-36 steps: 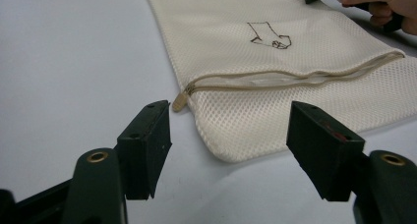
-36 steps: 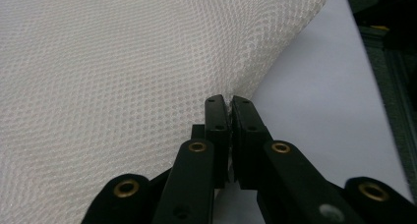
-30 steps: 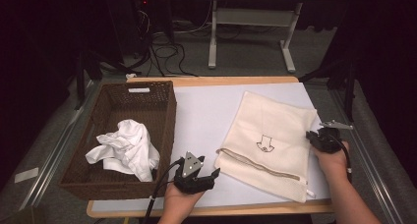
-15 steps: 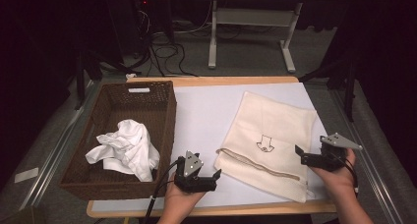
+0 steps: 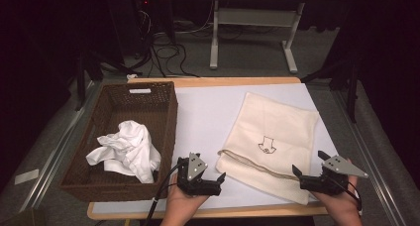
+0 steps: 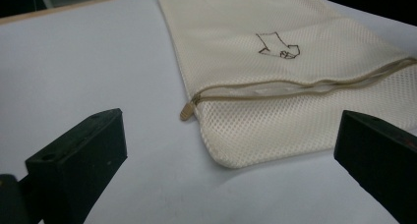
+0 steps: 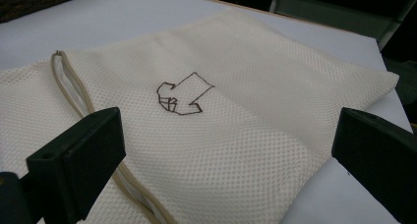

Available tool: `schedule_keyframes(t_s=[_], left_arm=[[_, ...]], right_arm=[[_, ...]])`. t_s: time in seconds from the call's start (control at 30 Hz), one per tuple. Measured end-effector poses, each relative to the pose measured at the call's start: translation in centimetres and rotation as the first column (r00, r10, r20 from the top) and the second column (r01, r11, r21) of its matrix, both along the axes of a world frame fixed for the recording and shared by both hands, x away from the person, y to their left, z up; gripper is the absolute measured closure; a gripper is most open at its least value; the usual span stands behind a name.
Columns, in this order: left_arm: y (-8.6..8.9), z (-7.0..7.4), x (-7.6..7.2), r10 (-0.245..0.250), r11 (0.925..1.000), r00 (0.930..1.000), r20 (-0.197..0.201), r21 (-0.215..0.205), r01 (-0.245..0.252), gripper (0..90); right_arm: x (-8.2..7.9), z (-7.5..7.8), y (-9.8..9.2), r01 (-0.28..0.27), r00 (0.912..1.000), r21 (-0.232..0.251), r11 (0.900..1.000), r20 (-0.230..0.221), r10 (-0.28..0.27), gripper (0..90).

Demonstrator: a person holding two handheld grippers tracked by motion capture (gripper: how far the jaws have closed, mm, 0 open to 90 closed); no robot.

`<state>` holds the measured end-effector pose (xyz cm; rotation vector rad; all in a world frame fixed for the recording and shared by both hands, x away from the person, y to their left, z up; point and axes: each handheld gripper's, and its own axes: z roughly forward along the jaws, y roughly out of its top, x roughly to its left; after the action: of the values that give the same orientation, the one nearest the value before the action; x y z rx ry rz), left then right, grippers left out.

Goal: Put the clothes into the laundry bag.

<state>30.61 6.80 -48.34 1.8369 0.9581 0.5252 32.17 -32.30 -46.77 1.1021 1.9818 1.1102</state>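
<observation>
A cream mesh bag point(image 5: 277, 132) with a dark drawn mark lies flat on the white table top point(image 5: 213, 112). Its tan zipper point(image 6: 295, 89) runs along the near side and ends at a pull point(image 6: 186, 111). My left gripper point(image 5: 218, 184) rests at the front edge, just left of the bag's near corner. It faces the bag point(image 6: 295, 47) and is apart from it. My right gripper point(image 5: 308, 163) is over the bag's near right corner and looks across the mesh point(image 7: 236, 150). Both grippers' jaws have just been opening and stand wide with nothing between them.
A brown wicker basket point(image 5: 171, 122) stands at the left of the table with a crumpled white cloth point(image 5: 126, 149) in it. Bare white surface lies between the basket and the bag. Beyond the far wooden edge are white desk legs point(image 5: 214, 37) and floor cables.
My right gripper has let go at the bag's right edge, opened, and drawn back toward the near right corner. The left gripper stayed in place and opened wider.
</observation>
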Motion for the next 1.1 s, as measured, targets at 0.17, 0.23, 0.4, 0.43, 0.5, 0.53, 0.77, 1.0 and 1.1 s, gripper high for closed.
schedule_keyframes(t_s=[0.17, 0.23, 0.4, 0.43, 0.5, 0.53, 0.77, 1.0, 1.1], left_arm=[[-0.1, 1.2, -0.3, 0.008, 1.0000, 0.9995, 0.031, -0.003, -0.008, 0.7], [-0.1, 2.1, -0.5, 0.016, 0.9999, 0.9983, 0.057, -0.008, -0.015, 0.7], [0.5, 3.5, -0.8, 0.042, 0.9988, 0.9950, 0.091, -0.028, -0.039, 0.7], [0.7, 3.7, -0.8, 0.046, 0.9986, 0.9946, 0.093, -0.031, -0.043, 0.7], [0.9, 4.0, -0.8, 0.050, 0.9981, 0.9941, 0.096, -0.040, -0.046, 0.7], [1.1, 4.3, -0.9, 0.052, 0.9979, 0.9939, 0.098, -0.044, -0.048, 0.7], [3.1, 6.8, -1.8, 0.090, 0.9957, 0.9849, 0.148, -0.038, -0.085, 0.7], [5.7, 7.8, -1.9, 0.137, 0.9901, 0.9798, 0.145, -0.052, -0.131, 0.7], [6.7, 8.0, -2.0, 0.165, 0.9857, 0.9764, 0.139, -0.056, -0.159, 0.7]], right_arm=[[-0.1, 0.1, 0.0, -0.001, 1.0000, 0.015, 1.000, 0.009, 0.000, 0.4], [0.0, 0.1, 0.1, -0.009, 0.9999, 0.022, 1.000, 0.011, 0.008, 0.4], [0.0, 0.0, 0.6, -0.020, 0.9998, 0.015, 1.000, 0.003, 0.019, 0.4], [0.0, 0.0, 0.7, -0.022, 0.9998, 0.017, 1.000, 0.000, 0.022, 0.4], [0.0, 0.0, 0.8, -0.024, 0.9997, 0.015, 1.000, 0.003, 0.024, 0.4], [-0.1, 0.0, 0.8, -0.021, 0.9998, 0.020, 1.000, 0.001, 0.021, 0.4], [0.1, -0.1, 0.7, -0.021, 0.9998, 0.018, 1.000, -0.001, 0.021, 0.4], [0.2, -0.3, 0.6, -0.022, 0.9998, 0.011, 1.000, -0.003, 0.022, 0.4], [0.2, -0.3, 0.6, -0.022, 0.9997, 0.012, 1.000, -0.003, 0.022, 0.4]])
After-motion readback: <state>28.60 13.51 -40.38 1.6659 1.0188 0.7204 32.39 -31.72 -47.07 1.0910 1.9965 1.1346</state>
